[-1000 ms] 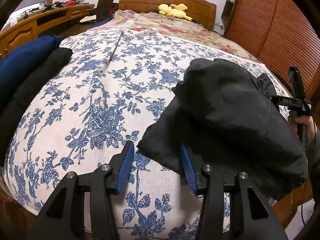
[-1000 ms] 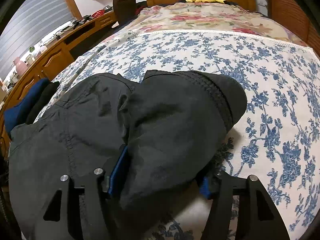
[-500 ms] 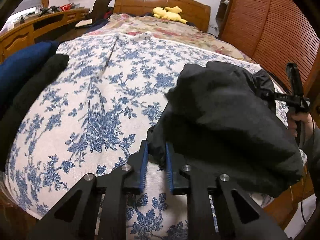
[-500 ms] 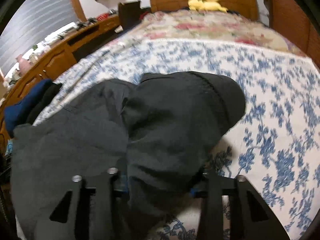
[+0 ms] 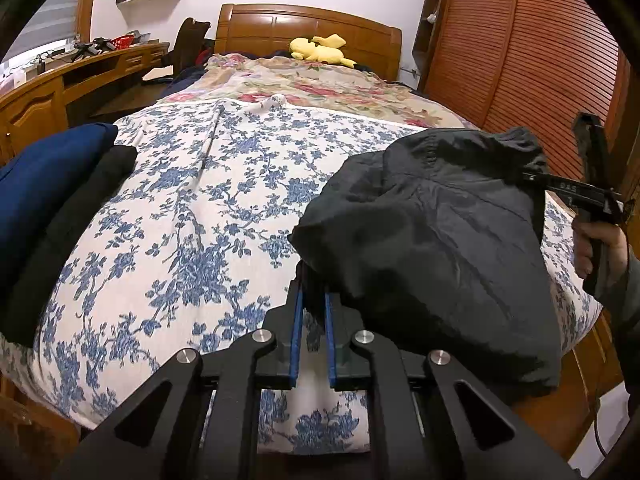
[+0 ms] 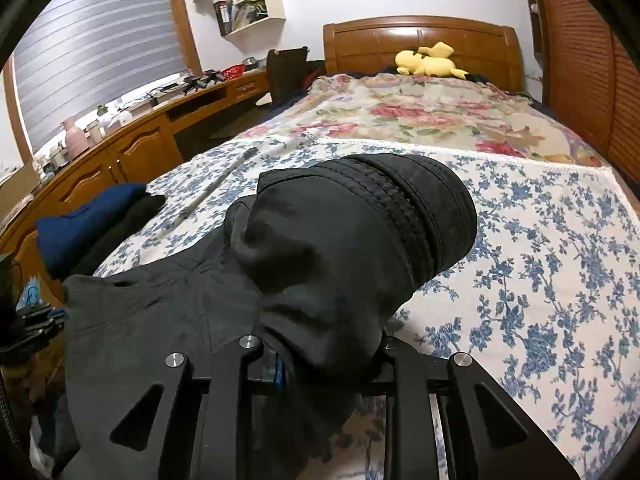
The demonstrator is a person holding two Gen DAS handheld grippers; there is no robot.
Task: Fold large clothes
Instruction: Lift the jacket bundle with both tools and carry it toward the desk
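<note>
Lying bunched on the floral bedspread (image 5: 192, 216), near its foot edge: black garment (image 5: 432, 248). Left gripper (image 5: 311, 300) and right gripper (image 6: 328, 360), jaws just closing, clenching its edges. Beyond garment, lying open toward wooden headboard (image 6: 420, 36).

A home bedroom: wooden headboard (image 5: 308, 24), floral bedspread (image 5: 192, 208), yellow plush toy (image 5: 318, 50).

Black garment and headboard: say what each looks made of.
Black garment: thin woven cloth, likely synthetic, matte with a faint sheen; fine crinkles and rows of stitching show. Headboard: wood or wood veneer, glossy orange-brown varnish; visible panels and light reflections.
</note>
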